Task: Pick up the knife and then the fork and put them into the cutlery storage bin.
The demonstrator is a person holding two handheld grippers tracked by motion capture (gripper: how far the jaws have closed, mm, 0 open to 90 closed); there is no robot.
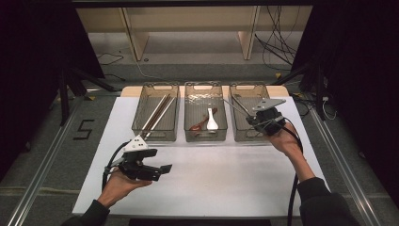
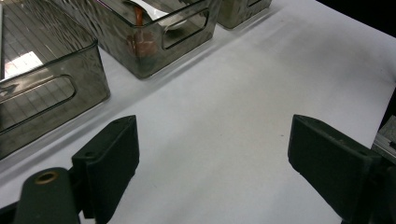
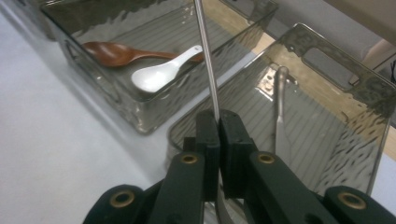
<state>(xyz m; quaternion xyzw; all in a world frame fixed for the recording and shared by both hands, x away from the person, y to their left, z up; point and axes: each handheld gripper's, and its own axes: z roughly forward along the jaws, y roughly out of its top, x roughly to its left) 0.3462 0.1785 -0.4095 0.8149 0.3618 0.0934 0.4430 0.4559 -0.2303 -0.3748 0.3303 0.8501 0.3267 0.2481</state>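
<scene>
The thin metal rod (image 3: pixel 205 56) is clamped in the right gripper (image 3: pixel 218 122). In the right gripper view its long axis runs almost straight up from the jaws toward 12 o'clock, leaning slightly to 11. In the high view the rod (image 1: pixel 237 106) slants from the gripper toward 10 o'clock, over the right bin (image 1: pixel 245 89). It is slim, straight, shiny and steel-like; its far tip is out of sight, so I cannot tell what kind of utensil it is.

The right gripper's black jaws are pressed together on the rod, with no gap beside it. The left gripper (image 2: pixel 212 154) stands wide open with nothing between its jaws, above the bare white table (image 2: pixel 243 102), at about 7 o'clock in the high view.

The right bin is clear smoky plastic with rippled walls and a handle slot; a flat metal utensil (image 3: pixel 280 116) lies on its ribbed floor. The middle bin (image 1: pixel 205 87), at 12 o'clock, holds a brown wooden spoon (image 3: pixel 112 52) and a glossy white spoon (image 3: pixel 161 72), which cross. The left bin (image 1: pixel 155 87), at 11 o'clock, holds long chopsticks (image 1: pixel 157 114) lying lengthwise.
</scene>
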